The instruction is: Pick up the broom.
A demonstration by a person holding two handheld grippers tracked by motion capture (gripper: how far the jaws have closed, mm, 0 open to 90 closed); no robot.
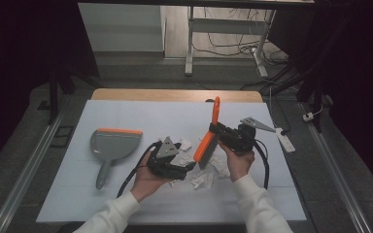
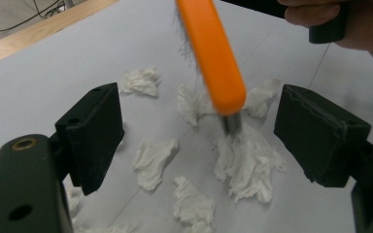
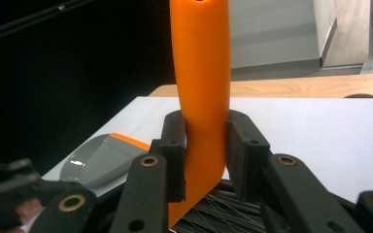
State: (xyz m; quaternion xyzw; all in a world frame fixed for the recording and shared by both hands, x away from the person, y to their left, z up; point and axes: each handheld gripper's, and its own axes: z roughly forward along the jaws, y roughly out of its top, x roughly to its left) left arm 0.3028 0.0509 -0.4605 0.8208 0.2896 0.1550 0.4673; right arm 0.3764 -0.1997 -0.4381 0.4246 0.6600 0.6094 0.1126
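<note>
An orange brush (image 1: 207, 141) with dark bristles stands tilted over a heap of white paper scraps (image 1: 205, 175) on the white mat (image 1: 141, 116). My right gripper (image 1: 219, 131) is shut on its handle (image 3: 201, 87), and both pads press its sides. In the left gripper view the brush head (image 2: 213, 53) hangs between my wide-apart jaws, its bristles (image 2: 231, 122) touching the scraps (image 2: 245, 162). My left gripper (image 1: 188, 167) is open just left of the heap, with nothing gripped. A grey dustpan (image 1: 110, 145) with an orange edge lies flat at the mat's left.
The dustpan (image 3: 97, 162) lies well left of both hands. A wooden table edge (image 1: 175, 94) runs behind the mat. A small white device (image 1: 285, 141) lies at the mat's right edge. Table legs and cables (image 1: 233, 46) stand beyond.
</note>
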